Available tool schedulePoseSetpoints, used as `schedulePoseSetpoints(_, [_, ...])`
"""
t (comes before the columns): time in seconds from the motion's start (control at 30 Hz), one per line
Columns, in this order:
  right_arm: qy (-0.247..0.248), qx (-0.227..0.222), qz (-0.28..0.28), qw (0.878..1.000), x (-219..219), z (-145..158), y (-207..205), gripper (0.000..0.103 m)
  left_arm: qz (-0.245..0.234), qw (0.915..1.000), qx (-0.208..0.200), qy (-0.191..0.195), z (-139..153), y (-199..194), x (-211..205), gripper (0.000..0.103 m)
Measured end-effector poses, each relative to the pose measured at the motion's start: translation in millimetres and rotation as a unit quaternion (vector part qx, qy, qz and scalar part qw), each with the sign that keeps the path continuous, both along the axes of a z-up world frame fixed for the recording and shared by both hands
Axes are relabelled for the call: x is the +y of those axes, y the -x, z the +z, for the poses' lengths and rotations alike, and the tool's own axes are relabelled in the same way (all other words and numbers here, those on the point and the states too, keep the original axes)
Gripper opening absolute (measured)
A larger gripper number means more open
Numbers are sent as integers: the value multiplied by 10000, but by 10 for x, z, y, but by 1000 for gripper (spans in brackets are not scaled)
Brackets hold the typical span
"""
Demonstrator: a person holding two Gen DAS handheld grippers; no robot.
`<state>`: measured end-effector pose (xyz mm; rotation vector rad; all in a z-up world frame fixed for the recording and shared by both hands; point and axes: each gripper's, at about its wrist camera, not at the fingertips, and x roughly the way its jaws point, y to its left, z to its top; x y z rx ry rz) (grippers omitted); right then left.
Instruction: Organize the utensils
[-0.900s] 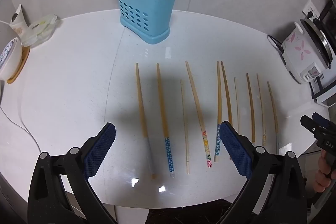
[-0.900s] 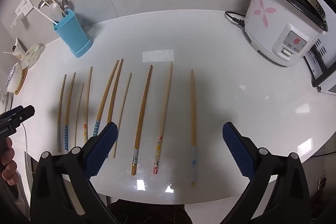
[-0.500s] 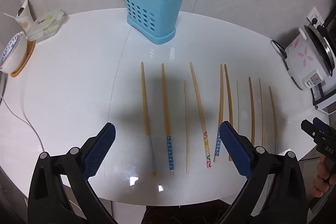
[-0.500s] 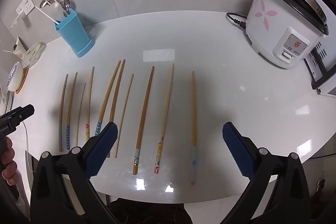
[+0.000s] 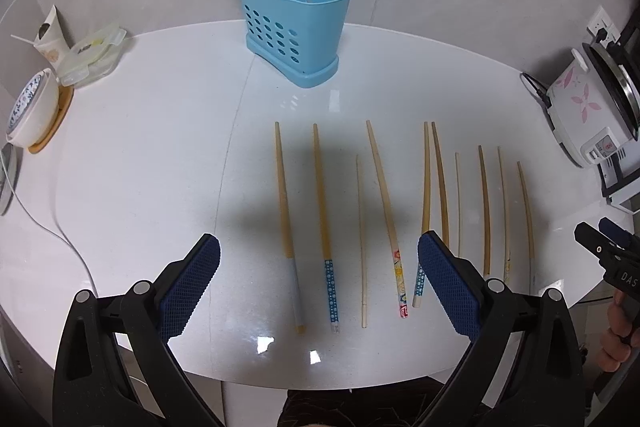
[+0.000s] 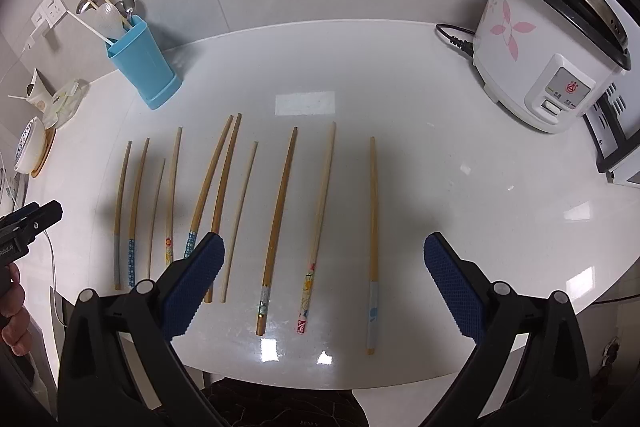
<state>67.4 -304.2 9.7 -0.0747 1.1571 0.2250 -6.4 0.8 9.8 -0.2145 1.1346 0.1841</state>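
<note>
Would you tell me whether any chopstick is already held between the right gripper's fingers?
No, the right gripper is open above the table, and every chopstick, including the rightmost chopstick, lies flat, untouched.

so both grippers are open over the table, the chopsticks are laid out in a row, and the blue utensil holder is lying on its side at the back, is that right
Not quite. The blue utensil holder stands upright on its base at the back of the table, with a ladle and spoons sticking up out of it; the left wrist view shows this. The rest holds: the left gripper and right gripper are open, and the chopsticks lie in a row.
</note>
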Motion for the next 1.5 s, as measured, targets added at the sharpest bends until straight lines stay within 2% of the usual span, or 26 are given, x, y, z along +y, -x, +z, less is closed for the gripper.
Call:
schedulePoseSetpoints(0.3, [10,28,-21,10000,12,-20,-9,96,-28,9998,109,176,-7,-28,4,97])
schedulePoseSetpoints(0.77, [14,64,-69,10000,-11,-11,-30,96,-167,9998,92,43,-13,-43,-78,97])
schedulePoseSetpoints(1.5, [26,54,-137,9999,-47,53,6,96,-139,9997,115,156,-17,-37,-58,97])
